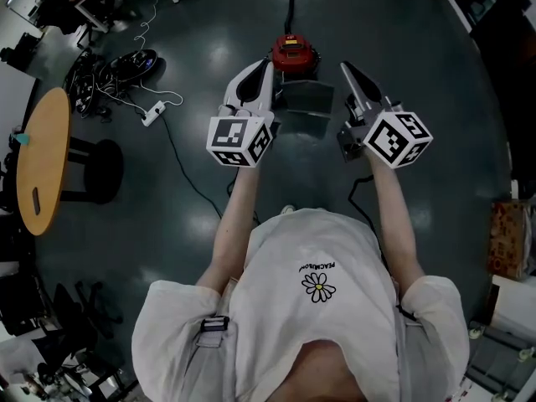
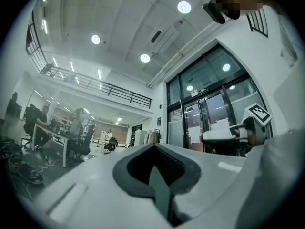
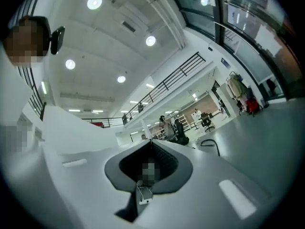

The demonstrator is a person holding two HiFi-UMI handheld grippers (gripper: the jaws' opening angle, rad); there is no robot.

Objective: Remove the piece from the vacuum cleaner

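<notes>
Left tool (image 1: 265,65) and right tool (image 1: 347,67) point forward, roughly level — each pressed together, seemingly empty.

Vacuum cleaner (image 1: 295,54) stands on floor (image 1: 402,23), table (image 1: 42,157) far left.

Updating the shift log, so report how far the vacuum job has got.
Done: nothing visible; the red vacuum cleaner stands on the floor with neither gripper on it. In hand: nothing; the left gripper and right gripper are both shut and empty, held above the floor. Left: reaching the vacuum cleaner and taking the piece off.
</notes>
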